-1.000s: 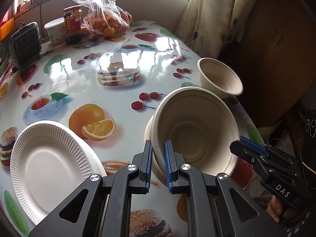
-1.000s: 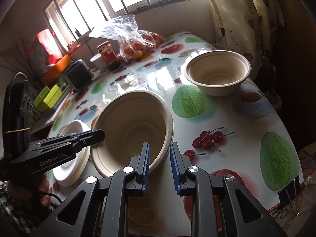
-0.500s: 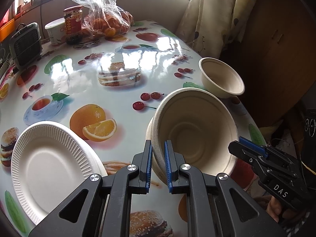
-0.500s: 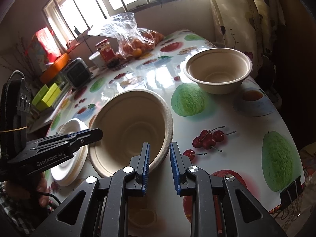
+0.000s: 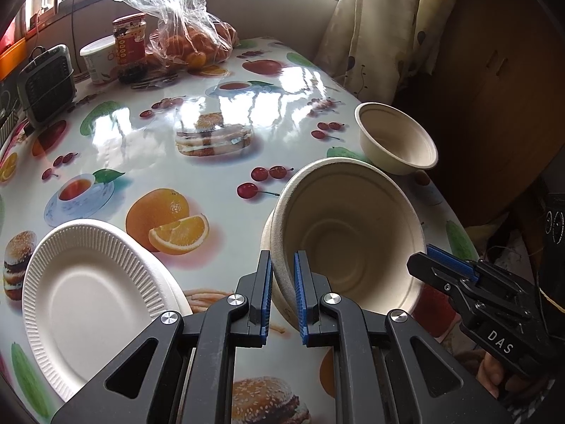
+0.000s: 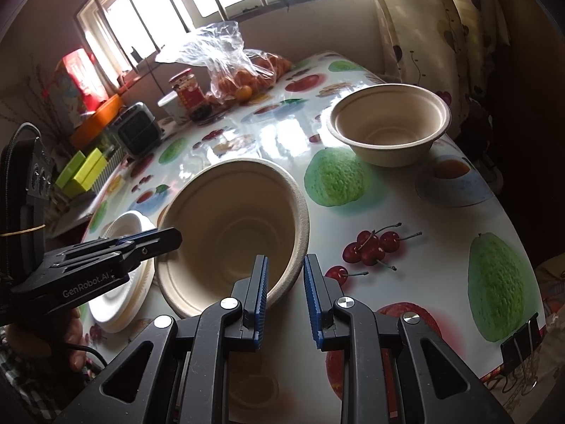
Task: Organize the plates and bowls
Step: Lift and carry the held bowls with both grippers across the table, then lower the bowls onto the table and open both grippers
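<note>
The left tool (image 5: 282,272) points down at a slant, and its blue pads (image 5: 299,293) pinch the bowl (image 5: 348,240) rim. The right tool (image 6: 284,282) points down too, its pads close together, with the rim between them.

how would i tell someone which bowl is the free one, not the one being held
Start at the curtain on the table's far right. Just in front of it, near the table edge, a beige bowl stands upright alone. Unlike the tilted bowl nearer the camera, nothing grips it.
</note>
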